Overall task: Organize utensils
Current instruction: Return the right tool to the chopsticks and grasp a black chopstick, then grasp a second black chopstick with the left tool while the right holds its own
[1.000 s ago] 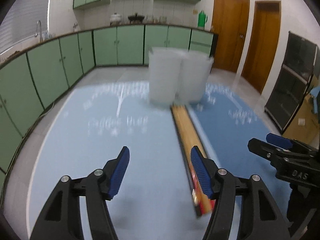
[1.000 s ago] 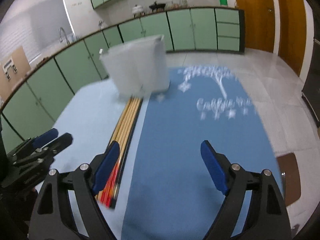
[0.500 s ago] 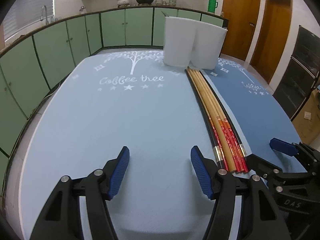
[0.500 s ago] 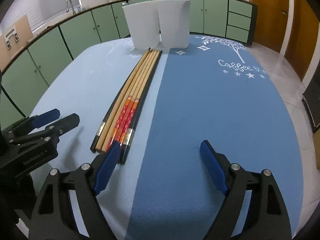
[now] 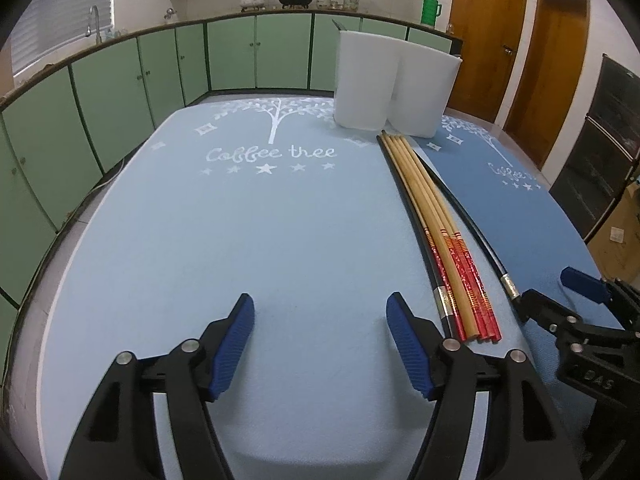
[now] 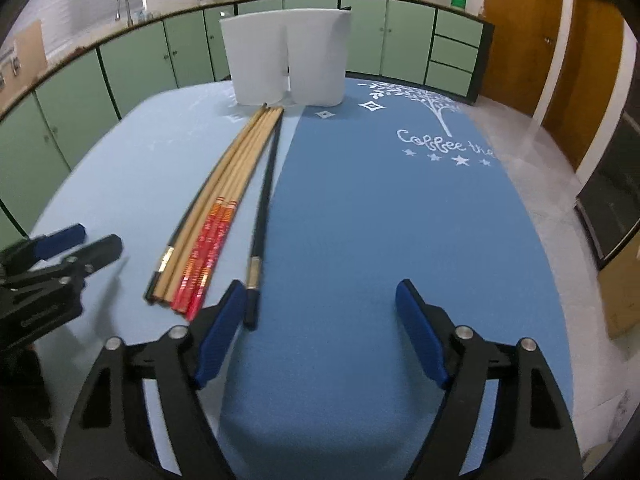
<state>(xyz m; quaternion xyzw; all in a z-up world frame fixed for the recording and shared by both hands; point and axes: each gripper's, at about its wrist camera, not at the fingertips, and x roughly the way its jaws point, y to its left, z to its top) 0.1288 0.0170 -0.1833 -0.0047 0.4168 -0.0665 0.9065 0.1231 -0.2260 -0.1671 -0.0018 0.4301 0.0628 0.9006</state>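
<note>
A bundle of wooden and red-ended chopsticks (image 5: 440,220) (image 6: 216,208) lies lengthwise on the light blue mat (image 5: 240,240). One black chopstick (image 6: 262,208) (image 5: 474,228) has fanned out to its right, along the darker blue mat (image 6: 380,220). My right gripper (image 6: 320,304) (image 5: 546,288) is open and its jaws are closing; the black chopstick's near end lies just inside its left finger. My left gripper (image 5: 320,332) (image 6: 94,240) hovers left of the bundle, jaws opening, with nothing between them. Two white containers (image 5: 384,84) (image 6: 286,62) stand at the chopsticks' far end.
Green kitchen cabinets (image 5: 160,68) curve around the table's far and left sides. Wooden doors (image 5: 520,60) and a dark cabinet (image 5: 608,140) stand on the right. The table edge runs close below both grippers.
Both grippers came down closer to the table. The black chopstick's near end has parted from the bundle toward the right gripper. The right jaws have narrowed and the left have widened slightly.
</note>
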